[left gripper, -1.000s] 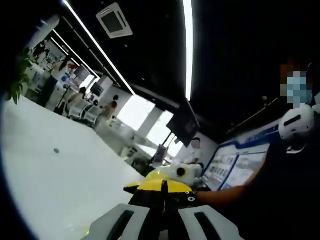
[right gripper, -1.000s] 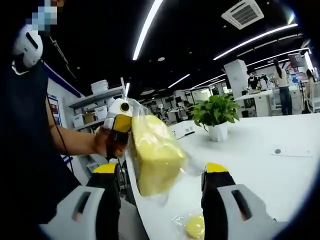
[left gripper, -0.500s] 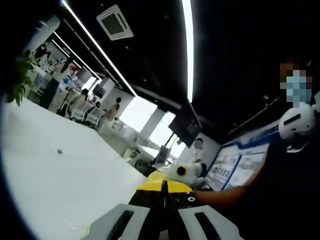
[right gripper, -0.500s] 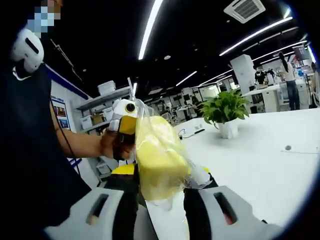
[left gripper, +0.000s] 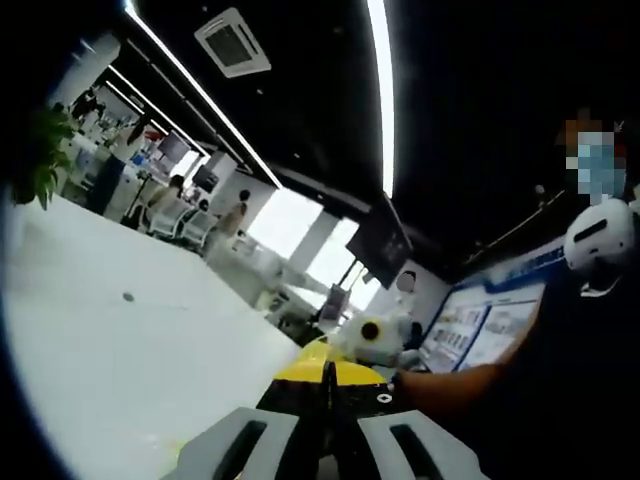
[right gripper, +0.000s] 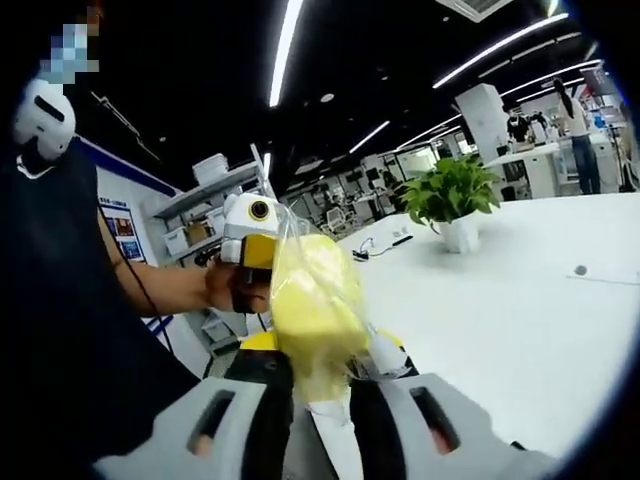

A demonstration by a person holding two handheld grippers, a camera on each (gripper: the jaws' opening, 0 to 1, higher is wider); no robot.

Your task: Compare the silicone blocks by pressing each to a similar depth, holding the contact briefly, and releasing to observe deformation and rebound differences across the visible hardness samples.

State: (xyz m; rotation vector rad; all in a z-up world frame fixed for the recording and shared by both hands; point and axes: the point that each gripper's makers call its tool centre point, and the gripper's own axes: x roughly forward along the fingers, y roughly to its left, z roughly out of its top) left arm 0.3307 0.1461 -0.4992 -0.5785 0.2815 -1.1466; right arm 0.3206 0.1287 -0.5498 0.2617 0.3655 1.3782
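Both jaws of the right gripper (right gripper: 318, 372) squeeze the yellow silicone block (right gripper: 312, 305) from its two sides, and the block sits inside a clear plastic bag (right gripper: 300, 250). Up above the white table (right gripper: 500, 300), the left gripper (right gripper: 250, 250) pinches the bag's top, jaws closed tight together. A green plant (right gripper: 450, 195) in a white pot stands far off on the table.

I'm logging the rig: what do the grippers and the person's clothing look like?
The right gripper has light grey bodies with dark slots and black jaws tipped yellow. The left gripper matches; seen from the right gripper view it has a white and yellow head. The person wears a dark short sleeve.
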